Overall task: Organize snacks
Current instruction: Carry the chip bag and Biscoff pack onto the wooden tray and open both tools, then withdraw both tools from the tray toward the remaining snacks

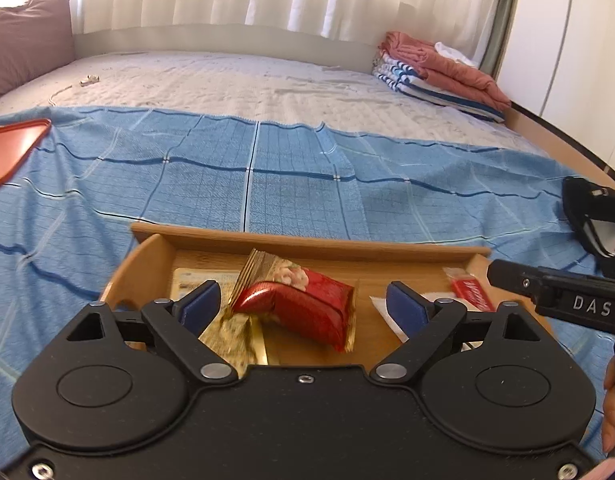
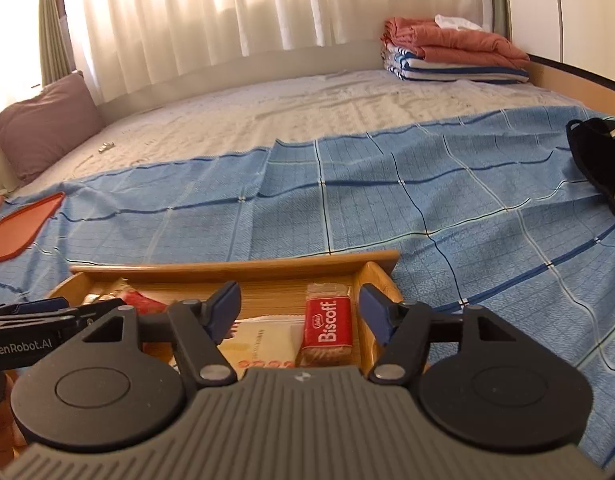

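Looking from the left wrist: left tongs [image 1: 301, 304] spread wide, blue pads [image 1: 201, 306] well apart, gripping nothing. Between and just beyond the pads, a red-and-gold snack packet [image 1: 303, 304], tilted, touching neither pad, lying inside a wooden tray [image 1: 307, 242] on the blue checked cloth [image 1: 187, 184] of the bed. Under the packet, a gold wrapper [image 1: 235, 334]; behind the left pad, a pale flat packet [image 1: 195, 280]. Toward the tray's right end, a red Biscoff packet [image 1: 471, 294], with the right tongs [image 1: 547, 288] reaching in from the right edge above it. Far left on the cloth, an orange tray [image 1: 11, 148]; at the far right corner of the bed, folded blankets [image 1: 439, 72].

Seen from the right wrist: right tongs [image 2: 301, 312] also parted, holding nothing. Lying flat between the pads, nearer the right one, touching neither, the Biscoff packet [image 2: 327, 324] at the right end of the wooden tray [image 2: 235, 266]. Beside it on the left, a pale packet [image 2: 263, 340]. Entering from the left edge, the left tongs [image 2: 47, 310], the red snack packet [image 2: 141, 302] partly hidden behind.
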`<move>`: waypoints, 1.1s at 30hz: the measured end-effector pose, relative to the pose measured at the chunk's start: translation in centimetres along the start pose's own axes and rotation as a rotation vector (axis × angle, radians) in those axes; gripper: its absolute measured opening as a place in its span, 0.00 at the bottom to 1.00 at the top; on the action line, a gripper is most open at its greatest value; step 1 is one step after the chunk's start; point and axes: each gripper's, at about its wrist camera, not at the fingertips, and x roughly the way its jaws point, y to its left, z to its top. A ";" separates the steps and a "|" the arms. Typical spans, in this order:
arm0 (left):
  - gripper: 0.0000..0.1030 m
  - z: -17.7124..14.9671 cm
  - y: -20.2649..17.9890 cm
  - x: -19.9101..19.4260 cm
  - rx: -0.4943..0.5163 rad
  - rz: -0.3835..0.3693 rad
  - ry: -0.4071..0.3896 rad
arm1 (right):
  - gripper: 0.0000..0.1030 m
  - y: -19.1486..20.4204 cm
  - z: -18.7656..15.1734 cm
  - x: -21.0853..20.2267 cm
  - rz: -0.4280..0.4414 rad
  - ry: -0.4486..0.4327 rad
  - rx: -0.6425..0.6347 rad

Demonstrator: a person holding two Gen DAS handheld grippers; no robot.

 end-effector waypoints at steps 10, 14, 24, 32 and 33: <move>0.89 -2.9 0.2 -10.8 0.072 0.030 -0.043 | 0.82 1.7 -1.7 -9.4 0.054 -0.050 -0.013; 0.90 -4.7 0.0 -15.8 0.120 0.030 -0.077 | 0.84 2.4 -3.4 -13.2 0.085 -0.064 -0.009; 0.91 -7.3 -0.9 -25.0 0.170 0.010 -0.109 | 0.87 3.9 -7.7 -19.7 0.110 -0.056 -0.076; 0.91 -8.2 -1.1 -30.3 0.111 -0.005 -0.118 | 0.88 4.2 -9.1 -23.7 0.114 -0.078 -0.089; 0.91 -8.4 -1.2 -30.9 0.107 -0.007 -0.117 | 0.88 4.3 -9.2 -24.2 0.115 -0.083 -0.092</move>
